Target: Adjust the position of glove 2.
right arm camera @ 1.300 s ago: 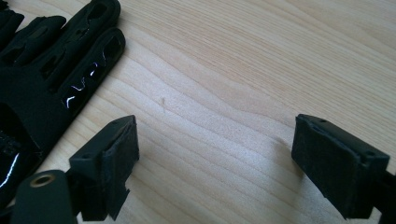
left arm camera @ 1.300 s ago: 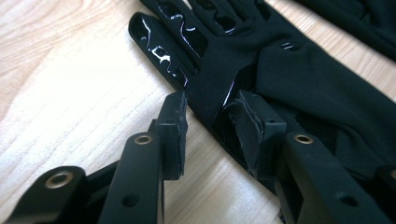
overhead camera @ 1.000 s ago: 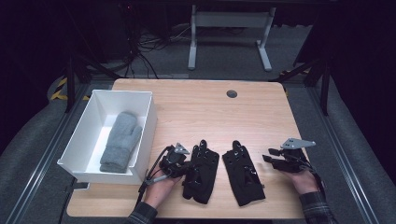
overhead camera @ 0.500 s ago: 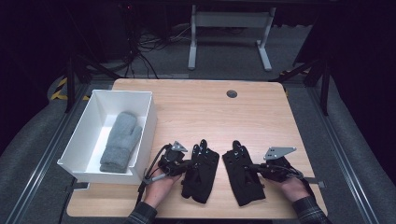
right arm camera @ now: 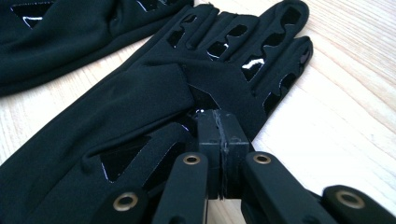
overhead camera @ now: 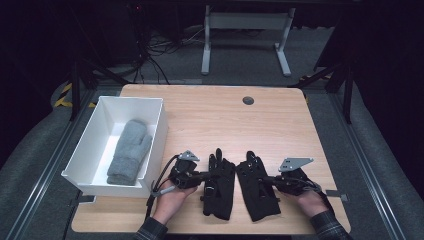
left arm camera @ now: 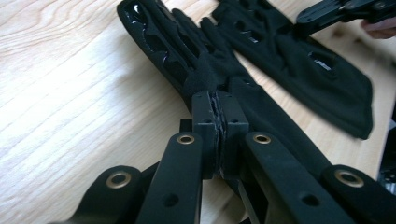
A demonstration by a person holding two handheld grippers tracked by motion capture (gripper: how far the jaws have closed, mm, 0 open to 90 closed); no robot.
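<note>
1. Two black gloves are lying side by side, fingers pointing away from the person, near the front edge of the wooden table (overhead camera: 210,112): the left glove (overhead camera: 218,192) and the right glove (overhead camera: 257,189), close together but apart.
2. The left gripper (left arm camera: 217,109) is pinching the edge of the left glove, its jaws pressed together on a fold of fabric.
3. The right gripper (right arm camera: 219,122) is pinching the right glove's edge likewise, jaws pressed together on the cloth.
4. A white bin (overhead camera: 150,155) is sitting on the table's left side, holding a grey mitten (overhead camera: 129,151) (lying flat, cuff toward the person).
5. No brand, label or writing is readable on the gloves; glossy black patches are catching the light.
</note>
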